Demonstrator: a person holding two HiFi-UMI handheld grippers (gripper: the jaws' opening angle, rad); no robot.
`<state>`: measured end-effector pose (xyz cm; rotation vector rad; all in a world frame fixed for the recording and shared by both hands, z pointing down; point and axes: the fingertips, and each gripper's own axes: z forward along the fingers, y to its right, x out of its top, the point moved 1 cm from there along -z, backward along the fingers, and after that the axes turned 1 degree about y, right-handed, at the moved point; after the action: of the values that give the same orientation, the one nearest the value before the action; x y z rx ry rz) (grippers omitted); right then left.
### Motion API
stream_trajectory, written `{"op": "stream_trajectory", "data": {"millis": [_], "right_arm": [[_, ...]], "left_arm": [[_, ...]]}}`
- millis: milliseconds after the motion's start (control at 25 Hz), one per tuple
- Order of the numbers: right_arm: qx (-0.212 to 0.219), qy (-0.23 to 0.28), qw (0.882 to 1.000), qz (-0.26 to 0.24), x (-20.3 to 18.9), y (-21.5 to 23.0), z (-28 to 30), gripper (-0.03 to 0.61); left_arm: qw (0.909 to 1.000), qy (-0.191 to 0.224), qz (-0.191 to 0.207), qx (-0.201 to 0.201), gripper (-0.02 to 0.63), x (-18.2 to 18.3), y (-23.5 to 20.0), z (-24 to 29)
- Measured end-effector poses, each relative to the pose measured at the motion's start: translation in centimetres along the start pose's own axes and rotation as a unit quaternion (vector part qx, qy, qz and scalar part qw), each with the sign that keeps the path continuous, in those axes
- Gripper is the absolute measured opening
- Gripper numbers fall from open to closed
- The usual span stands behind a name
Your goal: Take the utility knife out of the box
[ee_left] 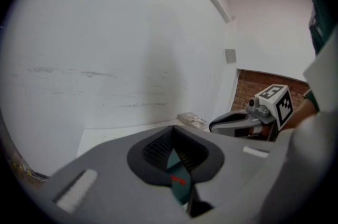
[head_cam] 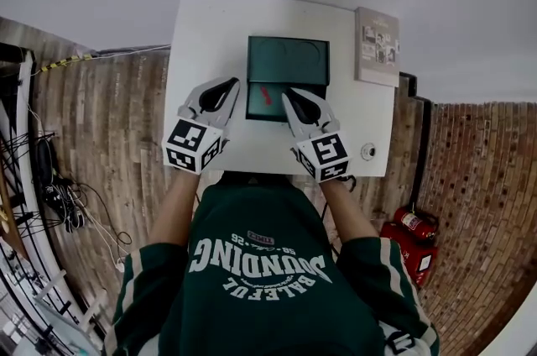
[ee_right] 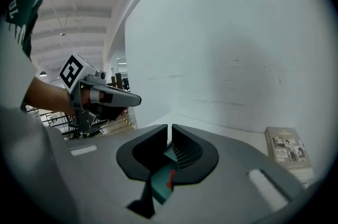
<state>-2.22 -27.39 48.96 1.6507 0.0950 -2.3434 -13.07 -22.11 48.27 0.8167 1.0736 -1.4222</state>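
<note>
Nearest to us, two grippers are held above the white desk (head_cam: 210,35). The left gripper (head_cam: 230,85) is just beside the box's left edge, and the right gripper (head_cam: 289,97) has its tips over the box's near part. Each gripper view shows its own jaws clenched with nothing between them, which the head view alone does not settle. Looking past the jaws, both gripper views catch only a sliver of green and a red streak. The head view shows the whole: one open green box (head_cam: 289,65), with one red utility knife (head_cam: 267,96) lying inside, touched by neither gripper. One small round white object (head_cam: 367,151) sits by the desk's near right edge. Farther off, one booklet (head_cam: 376,46) lies flat at the far right corner. Only the head view shows one red fire extinguisher (head_cam: 414,222) on the floor.
</note>
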Motion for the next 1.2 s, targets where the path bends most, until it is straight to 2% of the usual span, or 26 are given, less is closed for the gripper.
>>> {"op": "stream_trajectory", "data": {"millis": [440,560,920,1200], "right_arm": [[0.008,-0.112,0.994,0.004,-7.8,-1.9,1.1,0.140],[0.010,-0.144,0.989,-0.003,-9.0,-1.8,1.8,0.149],[0.038,-0.256,0.965,-0.043,-13.6,-0.8,4.9,0.147],[0.065,-0.332,0.939,-0.063,-17.3,-0.4,7.4,0.147]], "left_arm": [[0.9989,-0.039,-0.027,0.003,0.052,-4.5,-0.8,-1.6],[0.9986,-0.043,-0.031,0.004,0.052,-5.1,-0.9,-1.8],[0.9979,-0.044,-0.045,0.015,0.052,-5.5,-1.7,-2.5],[0.9969,-0.047,-0.058,0.027,0.052,-6.0,-2.8,-2.8]]}}
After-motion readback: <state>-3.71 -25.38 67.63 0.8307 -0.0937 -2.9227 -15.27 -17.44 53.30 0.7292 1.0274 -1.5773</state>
